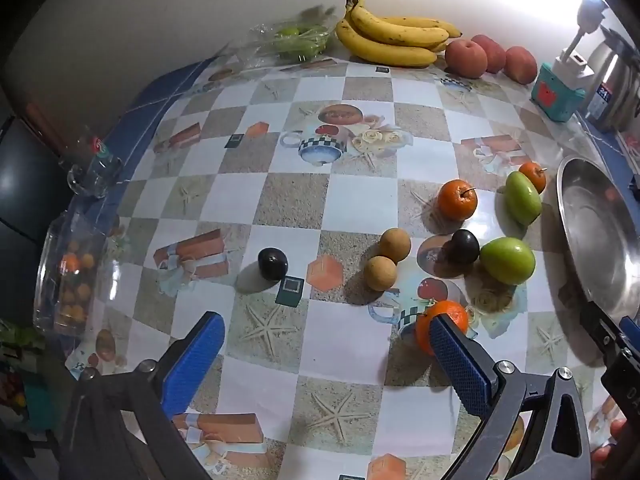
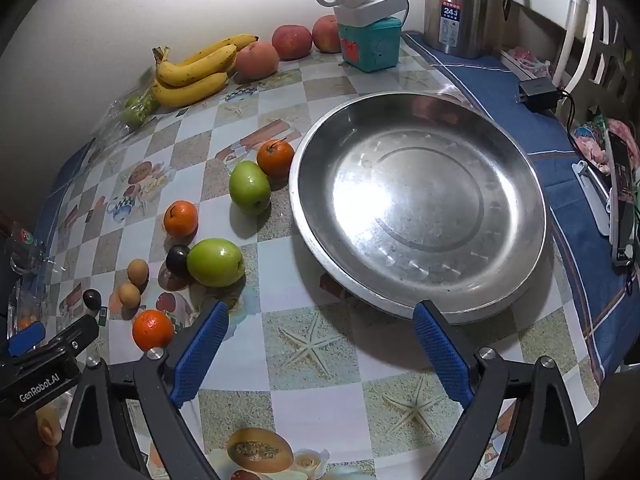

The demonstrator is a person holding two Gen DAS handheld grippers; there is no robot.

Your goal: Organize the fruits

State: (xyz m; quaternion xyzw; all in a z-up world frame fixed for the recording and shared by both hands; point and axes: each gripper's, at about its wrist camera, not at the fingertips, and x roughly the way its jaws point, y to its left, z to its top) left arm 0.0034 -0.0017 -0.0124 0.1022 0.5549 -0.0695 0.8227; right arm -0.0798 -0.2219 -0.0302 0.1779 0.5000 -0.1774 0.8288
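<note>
Small fruits point(image 2: 216, 262) lie scattered on the table point(image 2: 320, 360) left of the metal basin point(image 2: 420, 204) (which holds nothing). Behind them, along the wall, bananas point(image 2: 192, 72) sit left of three peaches point(image 2: 292, 42), with a kettle point(image 2: 460, 8) at far right.

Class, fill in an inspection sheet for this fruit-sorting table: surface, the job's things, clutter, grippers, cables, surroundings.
Surface: table under a checked printed cloth, blue border at the right.
Job's things: steel dish with no fruit in it; beside it loose fruit: three oranges, two green fruits, two dark plums, two tan round fruits. Bananas and three peaches by the wall.
Clutter: teal box, steel flask, bagged greens, clear container, glass.
Grippers: left gripper open, holding nothing; right gripper open, holding nothing.
Cables: black charger with a lead at the right edge.
Surroundings: pale wall behind; white chair at the right.
</note>
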